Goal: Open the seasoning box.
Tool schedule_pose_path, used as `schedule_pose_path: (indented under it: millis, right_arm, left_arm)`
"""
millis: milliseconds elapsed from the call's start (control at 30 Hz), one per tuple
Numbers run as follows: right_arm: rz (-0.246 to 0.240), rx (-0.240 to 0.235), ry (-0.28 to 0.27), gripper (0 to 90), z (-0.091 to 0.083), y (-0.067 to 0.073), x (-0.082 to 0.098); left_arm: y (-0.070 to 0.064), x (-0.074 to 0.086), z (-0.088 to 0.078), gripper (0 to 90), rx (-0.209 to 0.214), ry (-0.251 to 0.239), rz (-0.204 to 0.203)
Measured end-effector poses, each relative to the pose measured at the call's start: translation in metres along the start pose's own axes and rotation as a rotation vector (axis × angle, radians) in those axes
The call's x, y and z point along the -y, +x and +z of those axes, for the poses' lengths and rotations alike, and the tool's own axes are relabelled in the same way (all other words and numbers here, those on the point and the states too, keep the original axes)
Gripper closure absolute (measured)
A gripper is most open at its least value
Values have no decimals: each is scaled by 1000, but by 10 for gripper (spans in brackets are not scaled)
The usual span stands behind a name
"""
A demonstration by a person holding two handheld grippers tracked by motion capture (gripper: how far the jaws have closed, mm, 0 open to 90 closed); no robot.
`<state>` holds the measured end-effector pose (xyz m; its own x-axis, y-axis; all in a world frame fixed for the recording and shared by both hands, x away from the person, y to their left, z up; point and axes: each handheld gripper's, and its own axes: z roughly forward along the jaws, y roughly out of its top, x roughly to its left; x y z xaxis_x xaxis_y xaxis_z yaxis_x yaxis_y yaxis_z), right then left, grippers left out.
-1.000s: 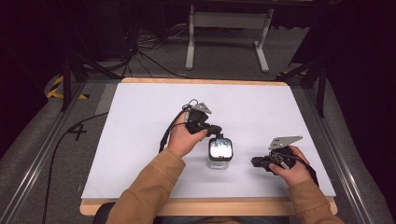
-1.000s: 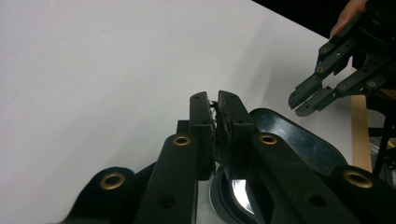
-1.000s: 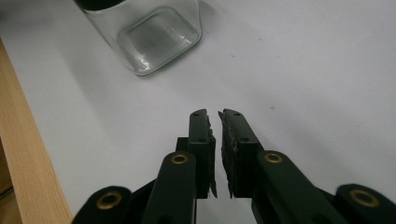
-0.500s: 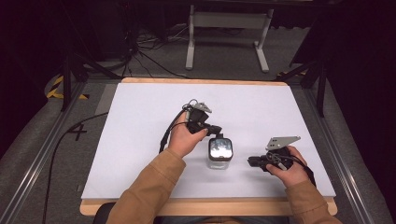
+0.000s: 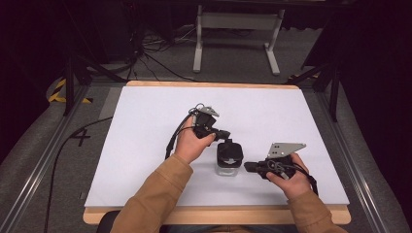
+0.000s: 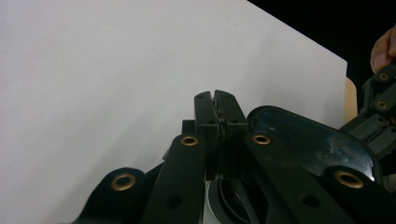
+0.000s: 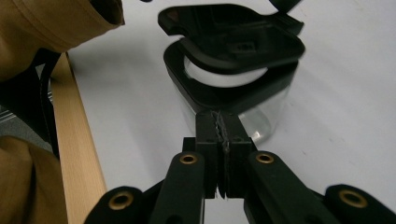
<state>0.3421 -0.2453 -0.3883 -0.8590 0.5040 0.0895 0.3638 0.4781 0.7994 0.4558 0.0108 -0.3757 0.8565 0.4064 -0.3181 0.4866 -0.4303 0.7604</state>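
Our right claw (image 5: pixel 248 166) has just closed empty and slid left toward the jar (image 5: pixel 229 159) mid-counter (image 5: pixel 145 145), whose black lid (image 7: pixel 233 35) now covers its once-bright top. Left claw (image 5: pixel 228 136), pinched shut, hides the jar's far rim.

The high view looks forward and down on the white bench (image 5: pixel 145 145) from above the person's side. Each claw view looks closely along its own black jaws; all three share the clear square jar with black lid (image 5: pixel 229 158).
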Motion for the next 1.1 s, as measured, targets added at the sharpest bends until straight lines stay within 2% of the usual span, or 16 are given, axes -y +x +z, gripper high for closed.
schedule_pose_path:
  millis: [100,233,433,533,733,833,1100]
  right_arm:
    - [-6,6,-28,898,5,3,-3]
    - [0,25,-79,898,3,4,-8]
    - [-1,32,-98,898,0,4,-10]
    - [-1,33,-96,897,0,3,-10]
    - [-12,34,-111,897,-2,2,-15]
    - [-22,28,-118,897,-3,1,-19]
    - [-59,26,-137,898,-2,-3,-33]
  left_arm:
    - [0,0,0,888,-2,0,1]
    - [-1,0,1,879,-10,-9,4]
    - [-1,1,0,849,-13,0,-4]
    - [-3,1,-3,805,-41,2,20]
    - [-8,0,-24,773,-62,-32,40]
    - [-11,4,-38,747,-90,-35,50]
    - [-14,18,-72,726,-123,-55,24]
